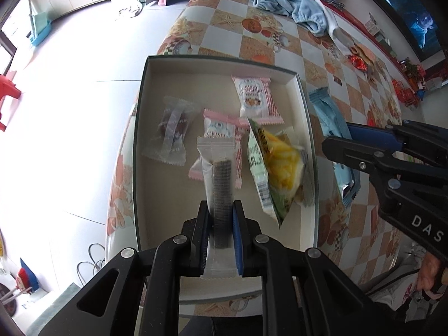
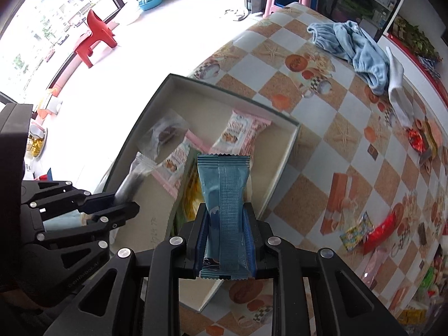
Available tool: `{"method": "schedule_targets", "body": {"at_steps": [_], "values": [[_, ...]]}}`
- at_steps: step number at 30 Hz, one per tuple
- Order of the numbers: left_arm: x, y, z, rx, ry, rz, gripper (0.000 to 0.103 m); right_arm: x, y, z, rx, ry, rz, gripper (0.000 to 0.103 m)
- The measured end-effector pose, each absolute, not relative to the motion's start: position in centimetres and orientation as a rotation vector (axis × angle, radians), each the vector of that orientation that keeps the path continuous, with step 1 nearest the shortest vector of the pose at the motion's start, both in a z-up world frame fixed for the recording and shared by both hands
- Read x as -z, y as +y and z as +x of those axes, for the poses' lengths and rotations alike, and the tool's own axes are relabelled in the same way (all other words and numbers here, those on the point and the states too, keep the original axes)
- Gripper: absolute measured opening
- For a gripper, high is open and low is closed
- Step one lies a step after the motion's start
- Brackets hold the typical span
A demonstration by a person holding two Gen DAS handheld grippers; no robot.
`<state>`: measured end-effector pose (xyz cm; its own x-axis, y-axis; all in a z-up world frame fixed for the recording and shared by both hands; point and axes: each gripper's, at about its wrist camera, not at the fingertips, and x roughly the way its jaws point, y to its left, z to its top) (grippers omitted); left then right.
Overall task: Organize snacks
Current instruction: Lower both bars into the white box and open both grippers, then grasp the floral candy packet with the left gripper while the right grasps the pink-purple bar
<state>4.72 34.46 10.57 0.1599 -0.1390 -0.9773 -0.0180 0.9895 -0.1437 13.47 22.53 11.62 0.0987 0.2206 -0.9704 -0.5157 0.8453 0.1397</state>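
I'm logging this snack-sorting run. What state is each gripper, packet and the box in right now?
left gripper: shut on clear packet, above the box
right gripper: shut on blue packet
box: open, no lid
two pink packets: lying flat in box
yellow chips packet: lying in box by the right wall
clear dark-snack packet: flat in box
blue towel: crumpled on table

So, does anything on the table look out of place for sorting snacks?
Yes: a crumpled light blue cloth and a white sock lie at the far end of the checkered table. They are clothing, not snacks. Several wrapped snacks also lie scattered outside the box.
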Motion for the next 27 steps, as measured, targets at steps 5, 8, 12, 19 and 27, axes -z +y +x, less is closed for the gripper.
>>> {"method": "schedule_targets", "body": {"at_steps": [5,8,12,19,27], "values": [[-11.3,34.8,5.7,0.092,1.38,-0.155,0.032,-13.2,24.3,15.2,-0.589,1.33,-0.247,0.025],[-11.2,34.8,5.5,0.091,1.377,-0.161,0.059,-13.8,24.4,15.7,-0.58,1.319,-0.222,0.044],[-10.5,34.1,5.0,0.101,1.401,-0.15,0.061,-14.3,23.5,15.5,-0.559,1.286,-0.206,0.079],[-10.9,30.9,4.0,0.179,1.403,-0.088,0.061,-13.0,19.3,12.3,-0.496,1.345,-0.154,0.079],[-12.7,23.3,4.3,0.352,1.357,0.041,0.061,-10.6,8.6,8.0,-0.267,1.441,-0.006,0.079]]}}
